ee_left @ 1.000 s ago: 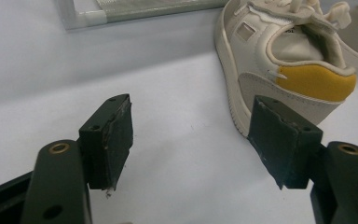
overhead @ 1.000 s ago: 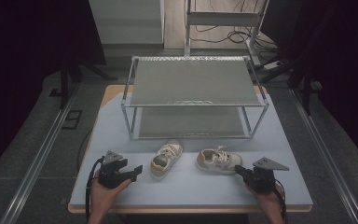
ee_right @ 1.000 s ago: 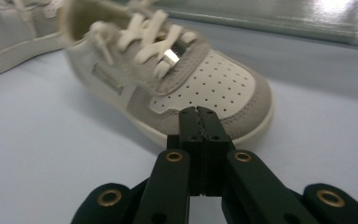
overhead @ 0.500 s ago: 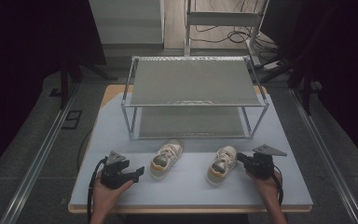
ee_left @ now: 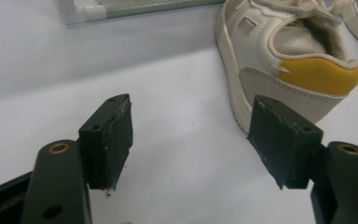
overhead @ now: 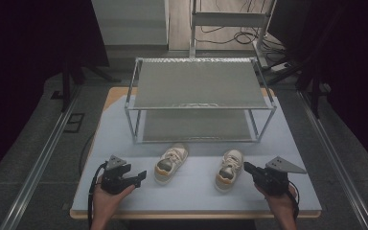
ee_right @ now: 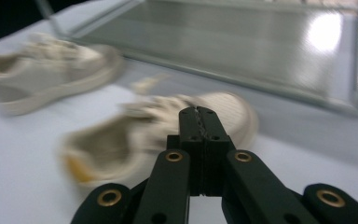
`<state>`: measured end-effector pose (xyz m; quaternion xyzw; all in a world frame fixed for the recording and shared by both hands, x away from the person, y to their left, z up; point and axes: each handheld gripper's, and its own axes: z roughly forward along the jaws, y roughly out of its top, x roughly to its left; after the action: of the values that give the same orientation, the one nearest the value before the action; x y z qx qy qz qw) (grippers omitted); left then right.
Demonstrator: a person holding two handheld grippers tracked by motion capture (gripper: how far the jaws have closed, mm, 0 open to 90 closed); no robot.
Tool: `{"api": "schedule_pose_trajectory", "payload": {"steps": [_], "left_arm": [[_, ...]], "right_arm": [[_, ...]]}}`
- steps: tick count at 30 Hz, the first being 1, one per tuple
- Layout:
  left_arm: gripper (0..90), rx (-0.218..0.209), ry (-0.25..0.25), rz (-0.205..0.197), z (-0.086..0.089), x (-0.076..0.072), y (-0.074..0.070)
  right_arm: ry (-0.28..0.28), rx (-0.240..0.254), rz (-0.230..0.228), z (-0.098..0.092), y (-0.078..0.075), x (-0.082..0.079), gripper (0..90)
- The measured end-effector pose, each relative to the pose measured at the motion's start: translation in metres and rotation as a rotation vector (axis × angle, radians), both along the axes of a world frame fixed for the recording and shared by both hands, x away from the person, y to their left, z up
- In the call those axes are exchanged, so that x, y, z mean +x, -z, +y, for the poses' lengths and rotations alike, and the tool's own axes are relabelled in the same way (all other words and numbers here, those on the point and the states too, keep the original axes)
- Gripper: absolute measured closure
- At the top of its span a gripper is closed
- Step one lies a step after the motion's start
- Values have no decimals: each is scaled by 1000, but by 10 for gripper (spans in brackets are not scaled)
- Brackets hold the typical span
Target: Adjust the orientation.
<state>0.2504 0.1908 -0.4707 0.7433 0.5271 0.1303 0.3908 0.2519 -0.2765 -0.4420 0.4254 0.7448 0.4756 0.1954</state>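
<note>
Two small cream shoes with yellow heel tabs stand on the pale table in front of a metal rack (overhead: 199,98), toes toward it. My left gripper (overhead: 141,176) is open just left of the left shoe (overhead: 171,164). In the left gripper view its open fingertips (ee_left: 193,116) hold nothing, and that shoe's heel (ee_left: 284,60) lies beyond the right jaw. My right gripper (overhead: 246,166) sits just right of the right shoe (overhead: 230,168). The right gripper view shows its jaws (ee_right: 199,114) shut and empty, with the blurred shoe (ee_right: 144,135) right behind the tips.
The two-shelf rack has a mesh top and a lower shelf (ee_right: 242,42) close to the table. The second shoe (ee_right: 42,79) lies farther left in the right gripper view. Bare table (overhead: 191,194) lies between my hands near the front edge.
The right shoe has swung from lying sideways to pointing its toe at the rack. My right gripper has drawn back a little toward the person. The left gripper has barely moved.
</note>
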Motion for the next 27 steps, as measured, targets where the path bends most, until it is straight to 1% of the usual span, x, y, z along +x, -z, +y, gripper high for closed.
{"api": "schedule_pose_trajectory", "payload": {"steps": [3, 5, 9, 11, 13, 16, 20, 23, 25, 26, 27], "left_arm": [[306, 5, 6, 0, -2, 0, 0], [306, 7, 8, 2, -3, 0, 1], [306, 8, 10, 4, -3, 1, 2], [306, 7, 12, 4, -3, 1, 2], [306, 7, 12, 3, -3, 1, 2], [306, 7, 13, 3, -3, 0, 2], [306, 11, 14, 6, -3, 1, 2], [306, 11, 16, 6, -4, 1, 2], [306, 11, 17, 6, -4, 1, 2], [306, 11, 17, 6, -4, 1, 2], [306, 11, 17, 7, -4, 1, 2]], "right_arm": [[-57, 4, -14, 14, -8, -11, 891], [-95, -3, -18, 25, -9, -16, 891], [-171, -16, -8, 51, -5, -24, 891], [-200, -27, -4, 63, -1, -26, 890], [-224, -30, 13, 72, 3, -26, 891], [-227, -51, 29, 82, 12, -25, 891], [-220, -84, 39, 90, 22, -23, 891], [-208, -102, 52, 90, 27, -21, 891], [-192, -115, 53, 88, 31, -21, 891], [-187, -118, 60, 86, 32, -20, 891], [-191, -103, 67, 85, 33, -20, 891]]}}
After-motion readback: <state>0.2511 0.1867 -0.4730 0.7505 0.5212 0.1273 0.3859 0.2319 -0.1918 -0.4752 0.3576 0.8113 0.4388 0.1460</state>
